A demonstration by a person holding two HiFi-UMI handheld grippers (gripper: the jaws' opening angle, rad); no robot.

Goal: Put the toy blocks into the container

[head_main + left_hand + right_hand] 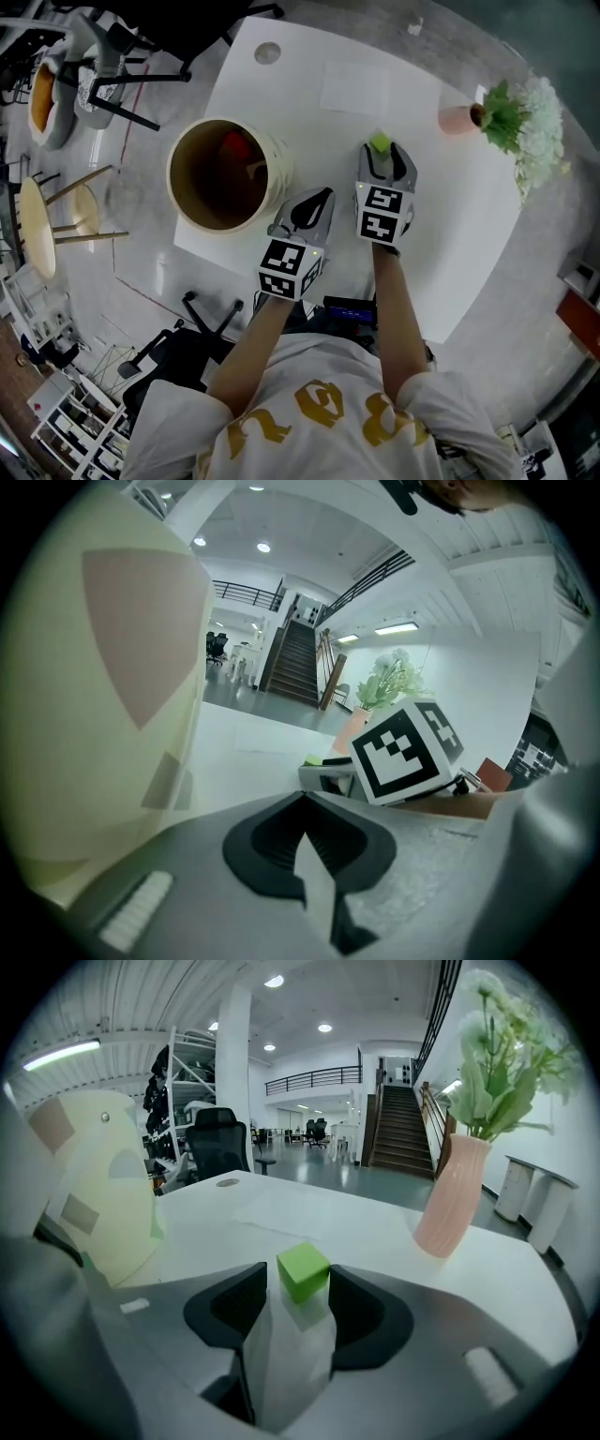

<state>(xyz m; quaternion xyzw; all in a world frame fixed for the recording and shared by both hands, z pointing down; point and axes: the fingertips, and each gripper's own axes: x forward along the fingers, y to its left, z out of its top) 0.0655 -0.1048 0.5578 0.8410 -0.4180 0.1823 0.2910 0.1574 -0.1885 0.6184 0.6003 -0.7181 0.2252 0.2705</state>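
- The green block (pixel 303 1271) sits on the white worktop (pixel 450 216), right between the jaws of the right gripper (pixel 383 159).
- Those jaws are spread on either side of the block. The right one is very close to it, and a slight gap shows on the left, so it looks framed but not yet pinched.
- The step in hand is judged to be the grasp of this block.
- Next the jaws need to close squarely on its two flat sides, then lift it and carry it left.
- The bucket (pixel 274 169) stands at the worktop's left edge, with a red block (pixel 234 145) already inside.
- The left gripper (pixel 302 808) hangs just beside the bucket, its jaws pressed together on nothing.
- A pink vase (pixel 448 1194) stands well beyond the block, clear of the path.
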